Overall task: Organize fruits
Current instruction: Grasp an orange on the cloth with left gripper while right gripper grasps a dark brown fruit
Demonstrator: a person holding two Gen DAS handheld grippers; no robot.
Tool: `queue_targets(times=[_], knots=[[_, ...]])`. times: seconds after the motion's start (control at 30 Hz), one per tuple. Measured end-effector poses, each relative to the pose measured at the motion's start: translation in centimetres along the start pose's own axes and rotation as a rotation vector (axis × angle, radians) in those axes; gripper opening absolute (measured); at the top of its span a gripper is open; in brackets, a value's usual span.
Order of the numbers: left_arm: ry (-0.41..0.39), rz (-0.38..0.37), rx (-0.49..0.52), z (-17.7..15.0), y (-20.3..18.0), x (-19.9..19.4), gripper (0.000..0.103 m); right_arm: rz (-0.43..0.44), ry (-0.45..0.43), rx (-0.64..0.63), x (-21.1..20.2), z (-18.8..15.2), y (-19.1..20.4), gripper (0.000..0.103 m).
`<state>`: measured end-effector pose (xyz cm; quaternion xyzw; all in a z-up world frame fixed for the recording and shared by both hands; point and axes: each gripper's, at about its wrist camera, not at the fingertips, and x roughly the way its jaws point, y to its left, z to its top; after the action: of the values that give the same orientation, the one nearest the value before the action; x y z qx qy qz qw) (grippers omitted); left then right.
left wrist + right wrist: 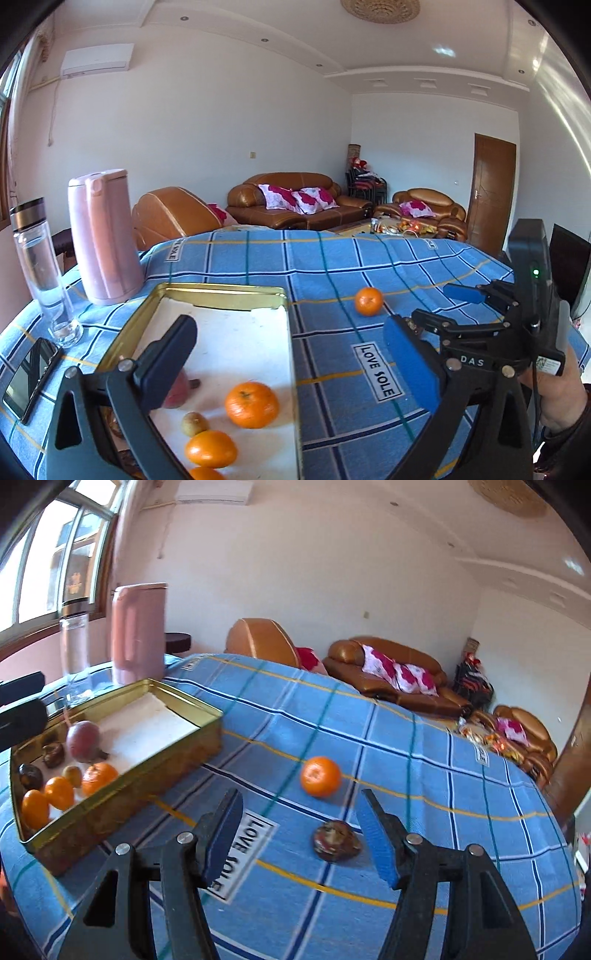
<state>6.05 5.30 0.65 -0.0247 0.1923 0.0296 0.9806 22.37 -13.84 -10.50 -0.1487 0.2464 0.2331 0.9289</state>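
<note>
Sorting is mostly done: the shallow gold metal tin (pixel 173 734) holds several oranges and darker fruits. One round orange mandarin (pixel 320 777) and a brown mottled fruit (pixel 336 840) remain on the blue plaid cloth (pixel 424 760). The left gripper (pixel 291 360) and right gripper (pixel 301 840) both stand open, holding nothing.

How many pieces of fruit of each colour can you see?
Orange fruit: 4
Reddish-purple fruit: 1
Yellow-green fruit: 1
Dark brown fruit: 3
Total: 9, as far as the tin's dark corner shows.
</note>
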Motion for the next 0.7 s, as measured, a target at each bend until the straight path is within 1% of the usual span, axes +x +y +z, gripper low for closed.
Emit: queue_targets(times=[0.1, 0.23, 0.37, 0.43, 0.53, 0.57, 0.6, 0.7], knots=[[0.022, 0.002, 0.024, 0.8, -1.9, 1.8, 0.103, -0.014, 0.070, 0.038, 2.0, -0.4, -1.8, 0.065], [0.068, 0.000, 0.042, 1.1, -3.5, 4.0, 0.103, 0.027, 0.123, 0.090, 4.3, -0.6, -3.2, 0.065], [0.090, -0.004, 0.065, 1.1, -4.7, 5.0, 0.103, 0.060, 0.167, 0.083, 6.0, -0.4, -2.7, 0.065], [0.104, -0.005, 0.064, 1.2, -5.0, 5.6, 0.103, 0.059, 0.190, 0.073, 6.6, -0.5, -2.4, 0.065], [0.124, 0.001, 0.061, 1.4, -5.1, 6.5, 0.103, 0.047, 0.250, 0.083, 8.0, -1.0, -2.6, 0.065], [0.133, 0.005, 0.062, 1.5, -5.1, 6.9, 0.103, 0.050, 0.267, 0.089, 8.3, -1.3, -2.9, 0.060], [0.140, 0.008, 0.062, 1.5, -5.1, 7.2, 0.103, 0.068, 0.283, 0.102, 8.6, -1.4, -3.1, 0.048], [0.161, 0.012, 0.068, 1.5, -5.5, 8.2, 0.103, 0.083, 0.278, 0.103, 8.4, -1.5, -3.4, 0.049]])
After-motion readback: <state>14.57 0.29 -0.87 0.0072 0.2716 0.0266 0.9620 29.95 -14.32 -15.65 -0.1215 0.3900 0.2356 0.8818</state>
